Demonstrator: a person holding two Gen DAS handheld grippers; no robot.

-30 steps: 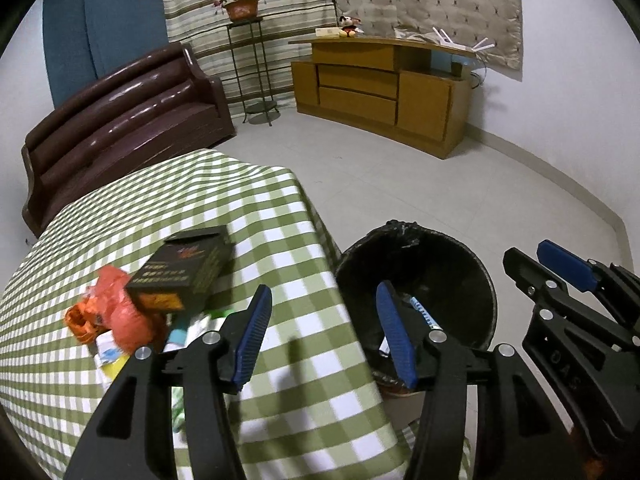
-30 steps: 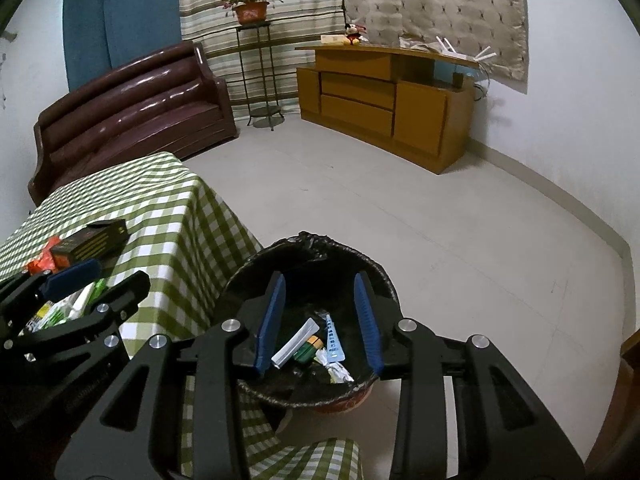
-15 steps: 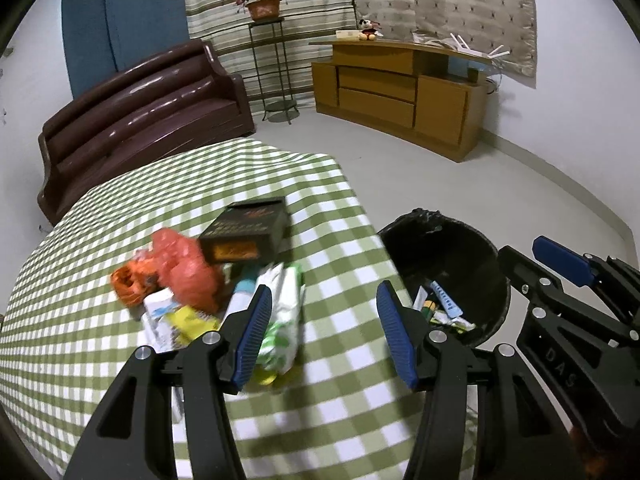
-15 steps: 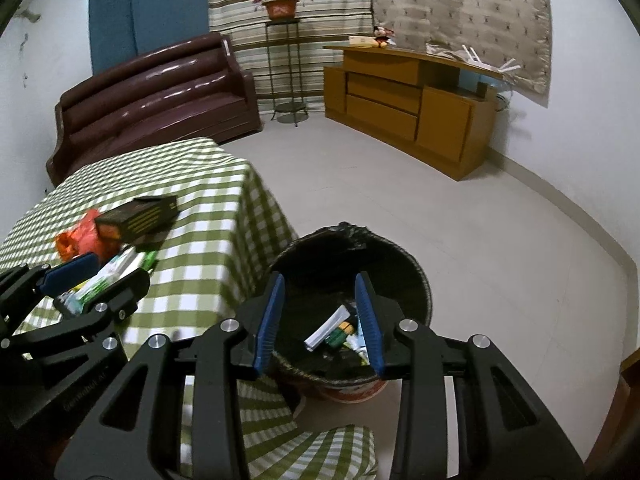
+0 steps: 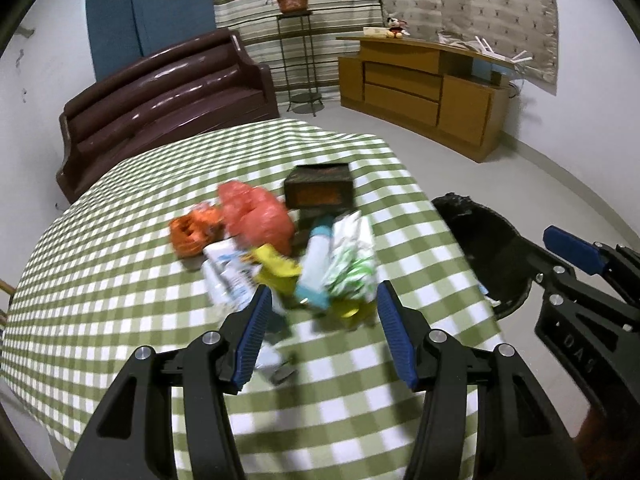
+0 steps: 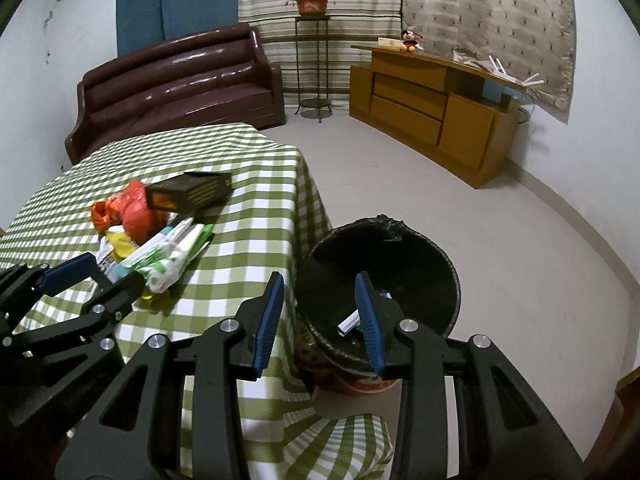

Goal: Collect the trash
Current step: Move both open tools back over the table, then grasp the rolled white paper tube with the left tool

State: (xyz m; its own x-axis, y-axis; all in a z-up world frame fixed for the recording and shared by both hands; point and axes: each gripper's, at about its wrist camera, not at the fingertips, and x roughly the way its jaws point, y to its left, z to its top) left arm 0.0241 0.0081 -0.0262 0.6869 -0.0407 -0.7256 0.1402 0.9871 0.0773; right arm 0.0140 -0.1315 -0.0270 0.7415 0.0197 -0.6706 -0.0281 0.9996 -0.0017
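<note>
The trash pile lies on the checked tablecloth, near the table edge closest to the black bin. A dark box sits at its far side. The left gripper hovers over the pile, jaws apart and empty. The right gripper hangs above the bin, fingers narrow, holding nothing.

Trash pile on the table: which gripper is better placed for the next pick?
Left. The left gripper is open, facing the trash pile; the right gripper, also empty, faces the bin.
</note>
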